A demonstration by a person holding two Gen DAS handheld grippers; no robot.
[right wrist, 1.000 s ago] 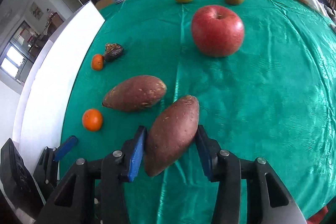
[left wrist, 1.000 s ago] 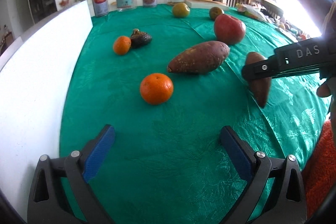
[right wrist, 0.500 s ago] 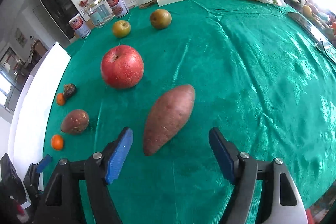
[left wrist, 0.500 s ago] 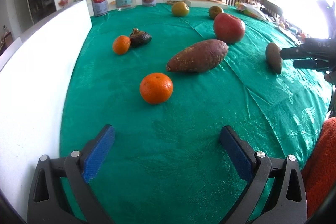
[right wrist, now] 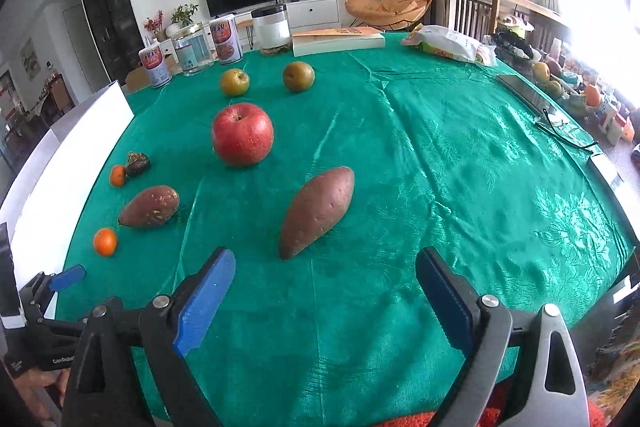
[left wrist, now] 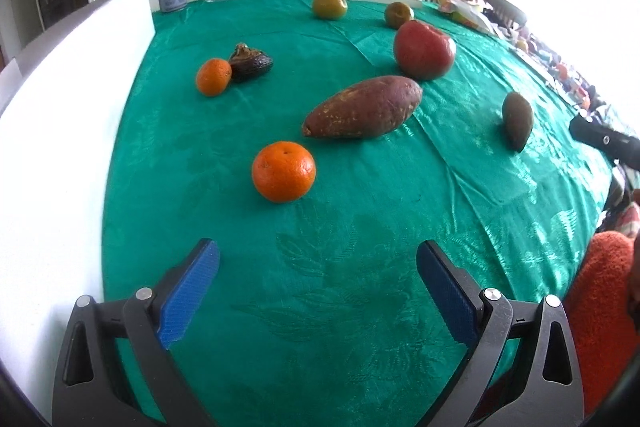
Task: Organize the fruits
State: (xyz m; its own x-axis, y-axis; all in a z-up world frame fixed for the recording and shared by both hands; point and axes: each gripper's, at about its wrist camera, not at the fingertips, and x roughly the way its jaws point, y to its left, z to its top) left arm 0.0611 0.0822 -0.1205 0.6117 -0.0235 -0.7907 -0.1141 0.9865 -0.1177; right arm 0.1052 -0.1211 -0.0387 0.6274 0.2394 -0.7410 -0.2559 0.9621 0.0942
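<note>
On the green tablecloth (right wrist: 460,167) lie two sweet potatoes, one in front of my right gripper (right wrist: 320,213) and one further left (right wrist: 150,207). A red apple (right wrist: 243,134), two oranges (right wrist: 105,241) (right wrist: 117,175), a dark shrivelled fruit (right wrist: 138,163) and two brownish pears (right wrist: 234,81) (right wrist: 298,76) lie around. My right gripper (right wrist: 324,291) is open and empty, just short of the near sweet potato. My left gripper (left wrist: 318,285) is open and empty, short of the near orange (left wrist: 283,171). The big sweet potato (left wrist: 364,107) lies beyond it.
A white board (left wrist: 52,131) runs along the table's left edge. Cans and jars (right wrist: 224,41) stand at the back, with a book (right wrist: 338,41) and a snack bag (right wrist: 452,45). A phone (right wrist: 528,93) and glasses (right wrist: 568,131) lie at the right edge.
My right gripper carried a sweet potato to the right, set it on the cloth, opened and pulled back from it. My left gripper has stayed still and open.
</note>
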